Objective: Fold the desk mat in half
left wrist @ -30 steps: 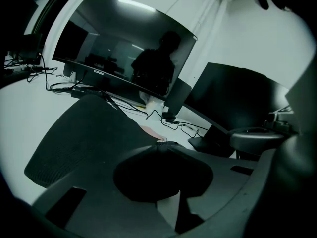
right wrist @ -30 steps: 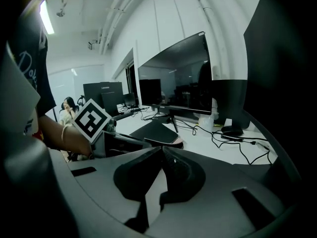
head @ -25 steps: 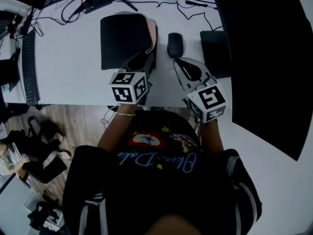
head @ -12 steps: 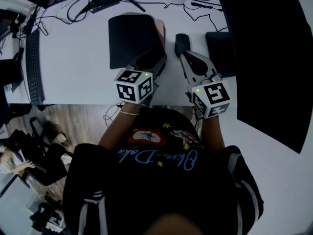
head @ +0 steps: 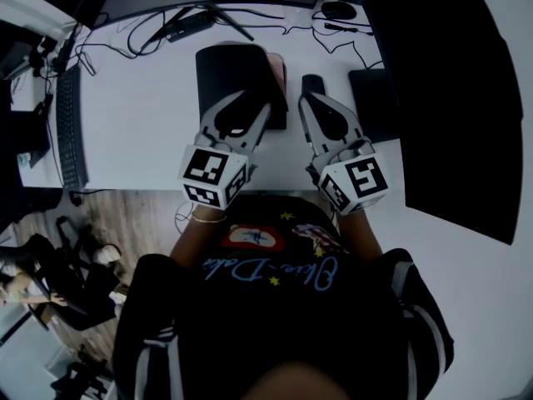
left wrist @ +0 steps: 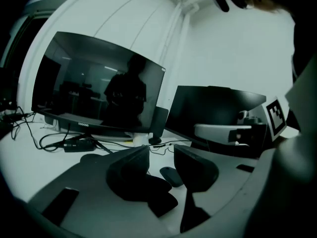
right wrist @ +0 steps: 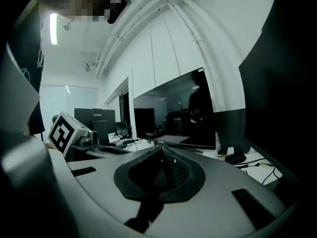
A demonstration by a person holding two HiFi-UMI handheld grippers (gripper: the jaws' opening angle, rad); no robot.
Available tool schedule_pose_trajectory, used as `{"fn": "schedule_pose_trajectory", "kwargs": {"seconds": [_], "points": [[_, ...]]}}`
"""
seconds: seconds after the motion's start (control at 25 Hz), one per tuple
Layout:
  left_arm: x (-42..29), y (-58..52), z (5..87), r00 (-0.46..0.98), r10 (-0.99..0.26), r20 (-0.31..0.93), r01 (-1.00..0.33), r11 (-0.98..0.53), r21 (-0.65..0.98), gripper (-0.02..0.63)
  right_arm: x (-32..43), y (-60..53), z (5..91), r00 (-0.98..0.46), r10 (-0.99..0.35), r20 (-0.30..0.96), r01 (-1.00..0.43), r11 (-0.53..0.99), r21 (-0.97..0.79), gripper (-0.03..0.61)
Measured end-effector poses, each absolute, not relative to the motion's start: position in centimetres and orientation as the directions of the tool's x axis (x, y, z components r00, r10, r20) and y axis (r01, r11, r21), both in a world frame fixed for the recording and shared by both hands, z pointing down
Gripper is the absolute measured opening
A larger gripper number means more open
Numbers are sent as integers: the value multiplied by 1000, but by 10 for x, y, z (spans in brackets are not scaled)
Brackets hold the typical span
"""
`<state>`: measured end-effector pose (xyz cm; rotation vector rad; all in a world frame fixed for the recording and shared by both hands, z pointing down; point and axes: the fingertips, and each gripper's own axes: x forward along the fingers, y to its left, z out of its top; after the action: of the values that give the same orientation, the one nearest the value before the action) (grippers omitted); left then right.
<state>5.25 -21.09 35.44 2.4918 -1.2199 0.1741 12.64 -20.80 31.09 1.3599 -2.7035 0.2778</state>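
Observation:
The desk mat (head: 233,73) lies on the white desk (head: 133,115), black side up and doubled over, with a strip of its pink underside (head: 277,67) showing along the right edge. My left gripper (head: 248,105) hovers over the mat's near right corner. Its jaws stand apart and are closing, with nothing between them (left wrist: 161,155); only the desk and a black mouse (left wrist: 171,175) show in the gap. My right gripper (head: 310,98) is shut and empty beside the mat's right edge, its pads (right wrist: 171,167) pressed together.
The mouse (head: 313,83) sits just right of the mat, with a second dark pad (head: 371,98) beyond it. A keyboard (head: 71,132) lies at the far left. Cables and a monitor stand (head: 191,19) cross the back. A monitor (left wrist: 99,93) faces me.
My left gripper has let go of the mat's pink-lined edge, opened, and drawn back toward the desk's near edge. The mat now lies flat. The right gripper stayed shut.

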Motion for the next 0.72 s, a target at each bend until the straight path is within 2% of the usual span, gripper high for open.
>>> {"fn": "schedule_pose_trajectory", "kwargs": {"seconds": [0.16, 0.24, 0.44, 0.72], "points": [[38, -206, 322, 632, -748, 202, -765, -560, 318, 92, 117, -208, 287, -614, -778, 135, -790, 603, -111, 2], [34, -205, 305, 644, -748, 159, -745, -567, 351, 91, 116, -209, 278, -619, -774, 131, -785, 609, -116, 2], [24, -208, 283, 638, -760, 127, -752, -578, 317, 28, 115, -213, 259, -628, -772, 96, -778, 618, -114, 0], [25, -214, 272, 653, -747, 125, -744, -601, 292, 15, 109, -217, 250, -631, -772, 72, -775, 624, -106, 0]]}}
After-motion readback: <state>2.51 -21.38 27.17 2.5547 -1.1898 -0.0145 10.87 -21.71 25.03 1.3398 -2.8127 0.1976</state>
